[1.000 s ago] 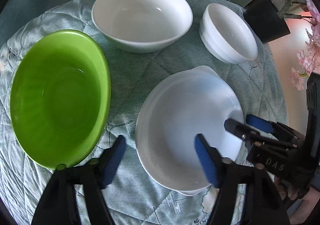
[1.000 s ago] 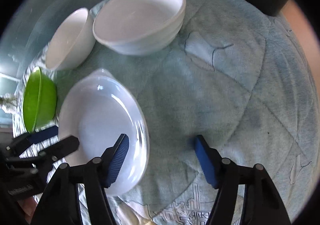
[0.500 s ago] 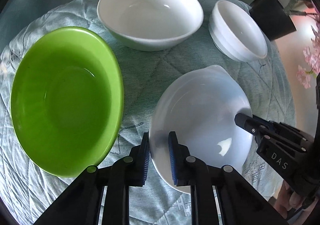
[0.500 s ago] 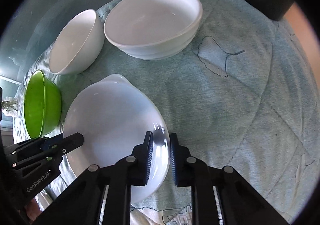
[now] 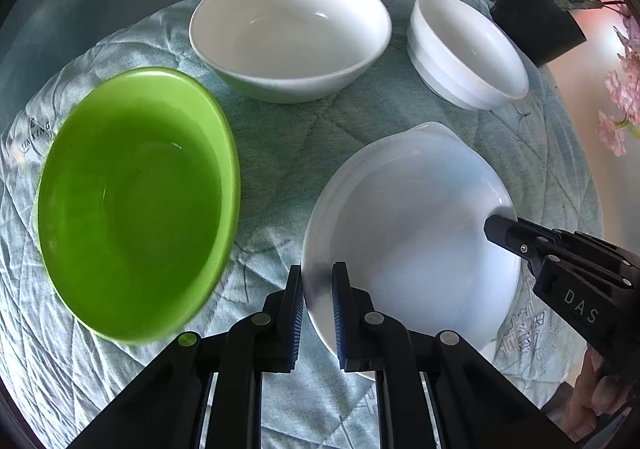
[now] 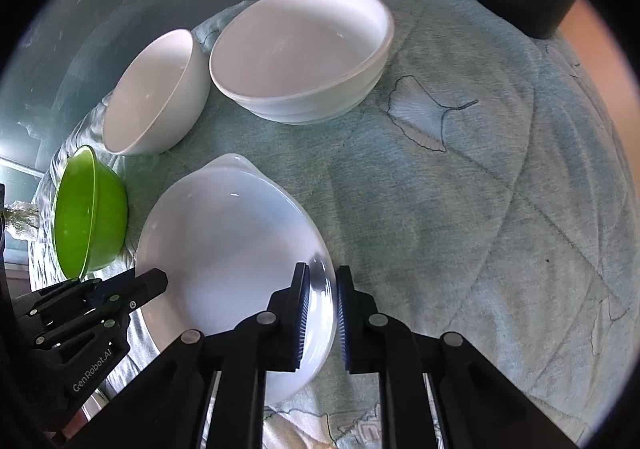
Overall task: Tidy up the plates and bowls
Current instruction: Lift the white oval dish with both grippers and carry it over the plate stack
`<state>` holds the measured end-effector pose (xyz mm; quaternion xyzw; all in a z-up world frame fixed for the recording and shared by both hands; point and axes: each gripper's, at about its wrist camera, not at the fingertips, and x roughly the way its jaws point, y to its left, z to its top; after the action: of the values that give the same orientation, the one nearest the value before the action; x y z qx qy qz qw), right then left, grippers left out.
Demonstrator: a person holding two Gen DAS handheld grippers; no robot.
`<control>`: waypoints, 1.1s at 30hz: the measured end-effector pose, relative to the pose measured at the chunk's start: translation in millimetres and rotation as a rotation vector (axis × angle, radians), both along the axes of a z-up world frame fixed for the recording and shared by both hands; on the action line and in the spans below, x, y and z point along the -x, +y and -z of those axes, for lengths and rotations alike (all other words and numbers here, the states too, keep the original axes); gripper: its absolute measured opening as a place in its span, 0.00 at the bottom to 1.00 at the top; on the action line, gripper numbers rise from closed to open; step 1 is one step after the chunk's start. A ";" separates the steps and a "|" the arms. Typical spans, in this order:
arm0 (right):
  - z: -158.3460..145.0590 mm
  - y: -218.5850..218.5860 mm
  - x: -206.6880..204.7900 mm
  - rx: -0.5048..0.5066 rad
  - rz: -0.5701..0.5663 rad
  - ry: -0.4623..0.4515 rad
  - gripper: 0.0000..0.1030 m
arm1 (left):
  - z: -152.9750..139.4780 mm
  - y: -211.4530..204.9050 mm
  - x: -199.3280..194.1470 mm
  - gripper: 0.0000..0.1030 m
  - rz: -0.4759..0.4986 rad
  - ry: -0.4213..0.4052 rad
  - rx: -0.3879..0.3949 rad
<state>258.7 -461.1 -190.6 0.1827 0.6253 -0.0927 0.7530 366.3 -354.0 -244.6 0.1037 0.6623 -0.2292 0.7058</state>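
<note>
The left gripper (image 5: 317, 305) has its blue-padded jaws closing on the near-left rim of a shallow, frosted white dish with a small lip handle (image 5: 408, 233), the rim caught between the pads. The right gripper (image 6: 322, 309) has its jaws closing on the opposite rim of the same dish (image 6: 228, 245), the thin edge pinched between its own blue pads. Each gripper shows in the other's view as a black linkage reaching in over the dish's side. Both point steeply down.

The dish sits toward the near edge of a round table under a pale green quilted cloth (image 5: 280, 153) stitched with leaf outlines. Just beside the dish, toward the table's left edge, stands a glossy lime-green plastic bowl (image 5: 136, 205), apart from the dish with a strip of cloth between them. At the far edge, a wide white ceramic bowl (image 5: 290, 33) sits behind the green one. To its right, near the far right edge, is a smaller white ceramic bowl with ridged sides (image 5: 466, 49); in the right wrist view these two white bowls stand very close, whether touching I cannot tell.

Past the ridged bowl a black pot (image 5: 536, 25) holds pink blossoms (image 5: 618, 97). Part of a person's hand (image 5: 596, 393) shows under the right gripper's body.
</note>
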 end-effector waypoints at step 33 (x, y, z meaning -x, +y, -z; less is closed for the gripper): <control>-172.5 142.2 132.6 0.067 -0.059 -0.258 0.11 | -222.7 196.0 159.2 0.07 -0.117 -0.219 0.129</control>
<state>126.1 -318.8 -18.1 0.1497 0.5249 -0.0671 0.8352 207.1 -158.0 -21.9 0.0437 0.5700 -0.2173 0.7912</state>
